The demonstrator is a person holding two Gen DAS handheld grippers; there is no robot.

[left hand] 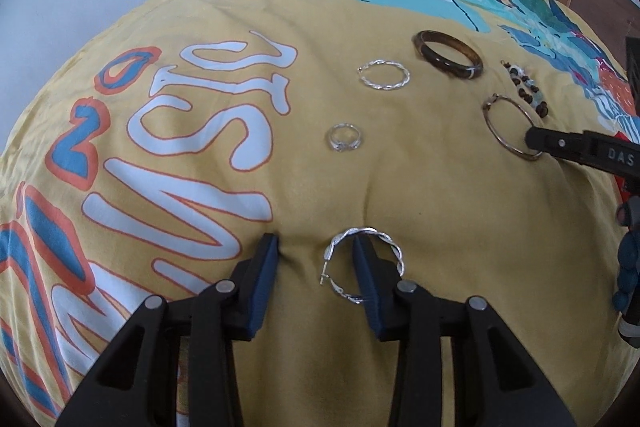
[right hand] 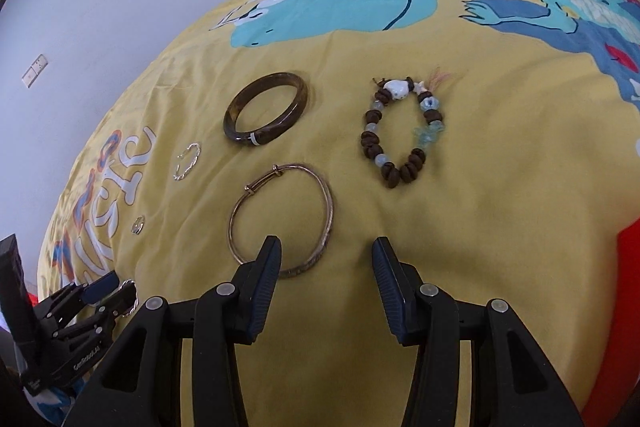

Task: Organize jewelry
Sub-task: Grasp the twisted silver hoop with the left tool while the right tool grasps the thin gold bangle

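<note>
Only my left wrist view shows the twisted silver hoop (left hand: 362, 265) lying on the yellow bedspread (left hand: 460, 227) with one finger of the left tongs (left hand: 316, 243) set inside its loop, jaws wide. My right view alone shows the whole beaded bracelet (right hand: 402, 131), brown and pale beads. The right tongs (right hand: 326, 247) gape wide, one finger over the thin gold bangle (right hand: 282, 219).
</note>
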